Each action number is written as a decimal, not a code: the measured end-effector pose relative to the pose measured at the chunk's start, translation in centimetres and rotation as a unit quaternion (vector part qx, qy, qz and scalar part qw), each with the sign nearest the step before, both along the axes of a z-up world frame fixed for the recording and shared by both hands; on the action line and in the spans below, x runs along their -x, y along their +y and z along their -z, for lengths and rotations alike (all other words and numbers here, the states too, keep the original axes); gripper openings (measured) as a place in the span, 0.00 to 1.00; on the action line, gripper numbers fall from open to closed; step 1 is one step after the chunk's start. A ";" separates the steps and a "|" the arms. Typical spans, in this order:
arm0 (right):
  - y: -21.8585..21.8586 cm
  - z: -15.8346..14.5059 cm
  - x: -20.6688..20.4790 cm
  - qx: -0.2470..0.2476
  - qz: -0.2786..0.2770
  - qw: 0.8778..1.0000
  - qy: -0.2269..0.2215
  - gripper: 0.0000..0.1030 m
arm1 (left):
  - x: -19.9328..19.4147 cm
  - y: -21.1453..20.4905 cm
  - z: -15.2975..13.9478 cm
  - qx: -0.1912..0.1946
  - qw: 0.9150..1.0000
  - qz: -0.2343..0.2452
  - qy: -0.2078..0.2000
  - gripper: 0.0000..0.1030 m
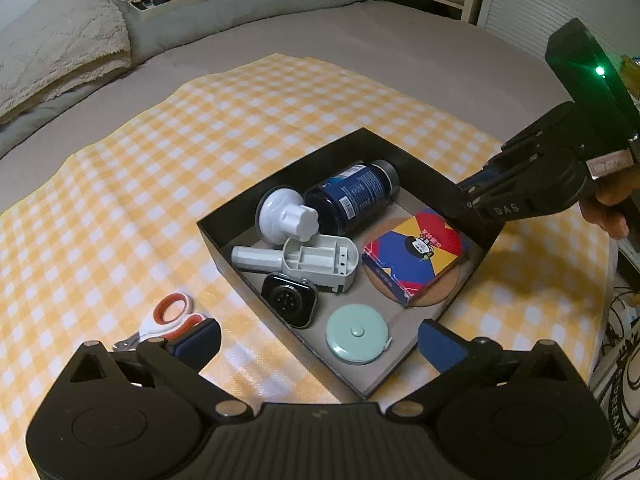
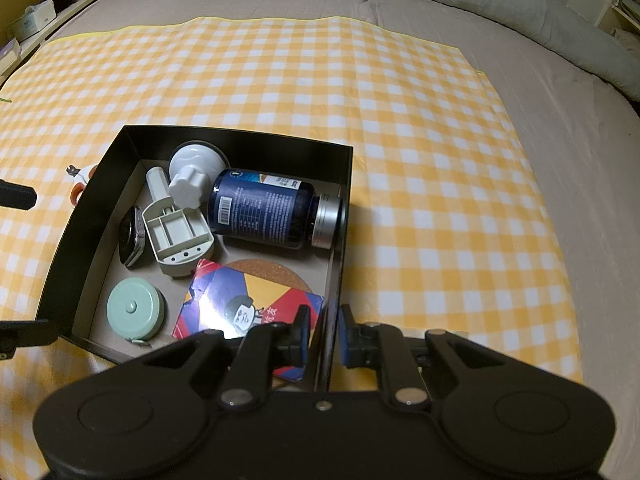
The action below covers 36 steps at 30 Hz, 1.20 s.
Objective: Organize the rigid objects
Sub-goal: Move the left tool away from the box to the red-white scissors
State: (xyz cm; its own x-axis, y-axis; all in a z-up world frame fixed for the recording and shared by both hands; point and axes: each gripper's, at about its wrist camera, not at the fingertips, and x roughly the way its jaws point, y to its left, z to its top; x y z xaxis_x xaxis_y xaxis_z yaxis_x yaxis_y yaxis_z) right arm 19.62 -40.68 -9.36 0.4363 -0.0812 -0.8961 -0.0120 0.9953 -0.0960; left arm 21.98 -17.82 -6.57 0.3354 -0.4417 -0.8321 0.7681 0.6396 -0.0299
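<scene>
The right gripper (image 2: 323, 334) is closed almost fully onto the near side wall of the black box (image 2: 100, 168), one finger inside, one outside. The left gripper (image 1: 318, 340) hangs wide open and empty above the box's corner, near the mint tape measure (image 1: 356, 338). The box sits on the checked cloth (image 1: 160, 140) on the bed.

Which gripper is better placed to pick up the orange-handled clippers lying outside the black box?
Left. The open left gripper hovers right beside the orange-handled clippers, while the right gripper straddles the black cardboard box wall.
</scene>
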 end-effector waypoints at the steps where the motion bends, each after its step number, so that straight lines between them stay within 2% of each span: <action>1: 0.0 0.0 0.0 0.000 0.000 1.000 0.000 0.15 | -0.1 0.2 -0.1 0.002 1.000 -0.002 -0.004 1.00; 11: -0.1 -0.1 0.2 -0.004 -0.002 1.000 0.001 0.16 | -3.8 4.0 -1.6 0.035 0.994 -0.093 -0.034 1.00; 16: -0.1 -0.1 0.2 -0.001 -0.004 1.000 0.001 0.15 | -6.4 5.8 -0.3 0.011 0.989 -0.142 -0.033 1.00; 20: 0.0 -0.1 0.2 -0.001 -0.004 1.000 0.001 0.16 | -7.9 6.5 1.4 -0.017 0.987 -0.158 -0.017 1.00; 24: -0.1 -0.1 0.2 -0.002 -0.003 1.000 0.001 0.16 | -8.8 6.6 3.0 -0.041 0.987 -0.153 -0.005 1.00; 26: -0.1 -0.1 0.2 -0.001 -0.004 1.000 0.002 0.16 | -8.8 6.2 3.4 -0.051 0.990 -0.131 -0.022 1.00; 28: -0.1 -0.1 0.2 -0.001 -0.004 1.000 0.002 0.16 | -8.7 5.6 3.6 -0.067 0.991 -0.104 -0.048 0.96; 30: -0.1 -0.1 0.2 -0.002 -0.004 1.000 0.001 0.16 | -8.6 4.9 3.9 -0.083 0.991 -0.085 -0.066 0.80; 31: -0.1 -0.1 0.1 -0.002 -0.004 1.000 0.001 0.16 | -8.7 4.7 4.1 -0.087 0.991 -0.079 -0.067 0.78; 36: -0.1 -0.1 0.2 -0.003 -0.005 1.000 0.002 0.17 | -8.4 3.7 5.6 -0.123 0.988 -0.049 -0.085 0.77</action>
